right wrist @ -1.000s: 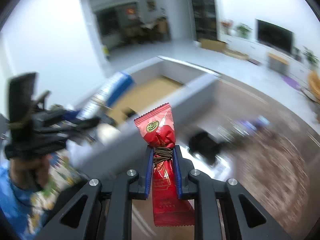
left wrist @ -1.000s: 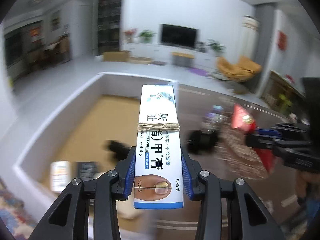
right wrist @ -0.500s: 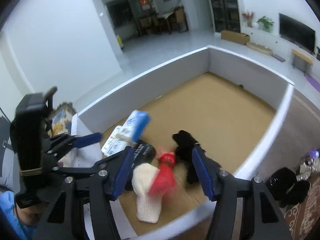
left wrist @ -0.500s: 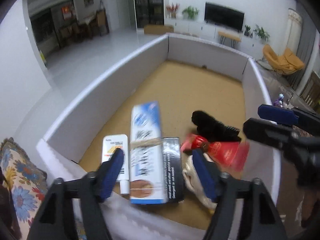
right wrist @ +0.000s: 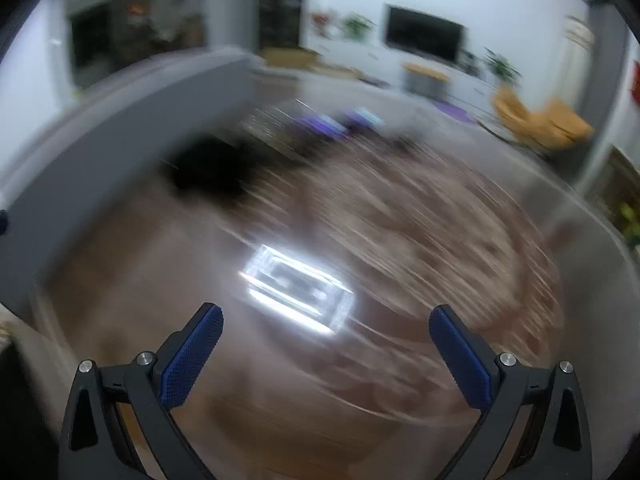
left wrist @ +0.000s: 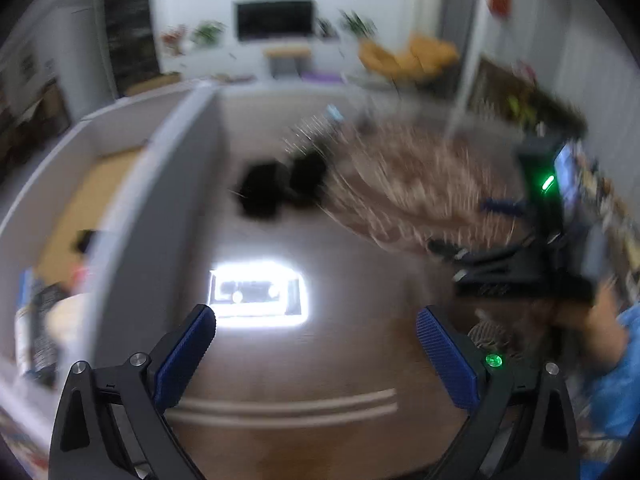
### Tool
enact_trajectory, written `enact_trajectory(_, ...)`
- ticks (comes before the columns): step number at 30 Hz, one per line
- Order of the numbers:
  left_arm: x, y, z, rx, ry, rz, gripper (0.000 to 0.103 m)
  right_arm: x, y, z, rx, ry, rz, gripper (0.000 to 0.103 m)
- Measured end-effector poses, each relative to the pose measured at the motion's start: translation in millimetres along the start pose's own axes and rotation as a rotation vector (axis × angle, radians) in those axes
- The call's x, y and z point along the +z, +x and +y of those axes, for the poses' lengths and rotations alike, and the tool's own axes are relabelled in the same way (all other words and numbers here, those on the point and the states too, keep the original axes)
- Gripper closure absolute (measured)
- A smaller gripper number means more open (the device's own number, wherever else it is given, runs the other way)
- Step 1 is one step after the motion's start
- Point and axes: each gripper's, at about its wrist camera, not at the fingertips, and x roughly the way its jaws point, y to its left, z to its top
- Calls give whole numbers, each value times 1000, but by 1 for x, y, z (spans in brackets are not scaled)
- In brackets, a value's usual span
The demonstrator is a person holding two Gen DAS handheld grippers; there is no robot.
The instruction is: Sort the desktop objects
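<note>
My left gripper (left wrist: 318,336) hangs over the glossy brown table (left wrist: 304,376); its jaws are opening wide with nothing between them. The white-walled sorting box (left wrist: 160,200) stands to its left. Blurred inside the box lie the blue-and-white cream carton (left wrist: 24,320), a cream-coloured thing (left wrist: 64,320) and a black thing (left wrist: 84,240). My right gripper (right wrist: 326,340) is also over the table, jaws opening and empty, with the box wall (right wrist: 120,128) at its left. It shows again as the other gripper (left wrist: 468,226) at the right of the left wrist view.
Black objects (left wrist: 276,188) lie on the table beside the box, also seen as a black blur (right wrist: 208,168). A purple item (right wrist: 332,124) lies behind them. A patterned mat (right wrist: 420,220) covers the table's right part. A hand in a blue sleeve (left wrist: 616,344) holds the other gripper.
Both grippers let go of their loads, the cream carton and the red packet, inside the box. Both then swung out over the table beside it, jaws spreading wider.
</note>
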Motion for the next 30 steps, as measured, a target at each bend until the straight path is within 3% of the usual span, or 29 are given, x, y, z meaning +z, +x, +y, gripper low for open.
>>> enact_trajectory(3, 12, 51, -24, 32, 19, 82, 1, -26, 12, -48, -59, 53, 47, 0)
enact_trajectory(10, 39, 113, -42, 76, -47, 71, 0, -34, 16, -83, -3, 178, 50, 0)
enact_trajectory(13, 38, 115, -47, 67, -61, 7, 0, -30, 17, -80, -5, 176, 51, 0)
enact_trajectory(30, 39, 114, -45, 69, -67, 4, 0, -30, 17, -79, -5, 177, 50, 0)
